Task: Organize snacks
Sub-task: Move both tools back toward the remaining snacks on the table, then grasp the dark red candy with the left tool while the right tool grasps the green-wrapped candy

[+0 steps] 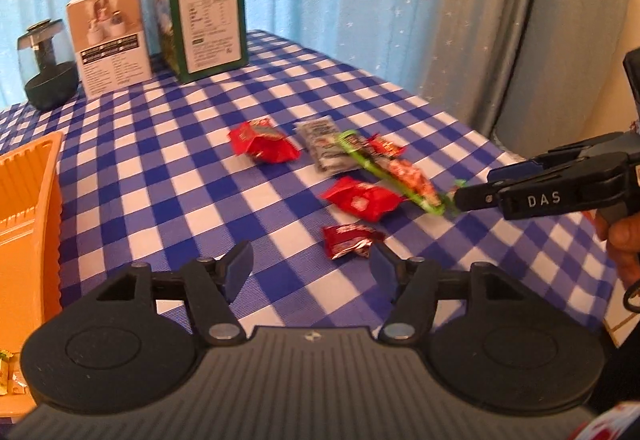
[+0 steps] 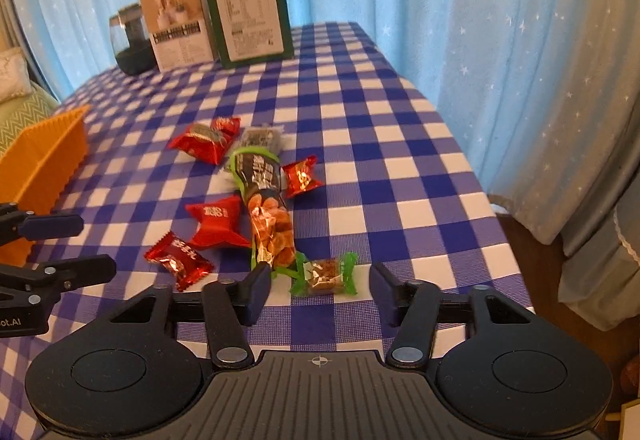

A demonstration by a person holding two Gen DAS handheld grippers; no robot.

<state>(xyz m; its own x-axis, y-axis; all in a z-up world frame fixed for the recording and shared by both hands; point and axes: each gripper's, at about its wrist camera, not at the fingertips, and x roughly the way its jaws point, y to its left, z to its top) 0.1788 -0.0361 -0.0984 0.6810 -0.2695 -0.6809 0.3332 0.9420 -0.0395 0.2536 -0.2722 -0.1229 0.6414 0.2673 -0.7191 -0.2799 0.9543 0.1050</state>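
Several snack packets lie on the blue checked tablecloth. A long green-edged nut packet (image 2: 266,212) (image 1: 390,170) lies in the middle, with red packets (image 2: 218,222) (image 1: 360,200) around it and a grey packet (image 2: 262,138) behind. A small green-ended candy (image 2: 324,276) lies between the fingers of my open right gripper (image 2: 316,292), which also shows from the side in the left wrist view (image 1: 476,196). My left gripper (image 1: 310,274) is open and empty, with a small red packet (image 1: 350,240) just ahead of it. An orange tray (image 1: 28,208) (image 2: 44,160) stands at the left.
A green box (image 1: 210,14), a white box (image 1: 110,38) and a dark glass jar (image 1: 46,66) stand at the back of the table. Blue curtains hang behind. The table's right edge (image 2: 480,180) drops off near the packets.
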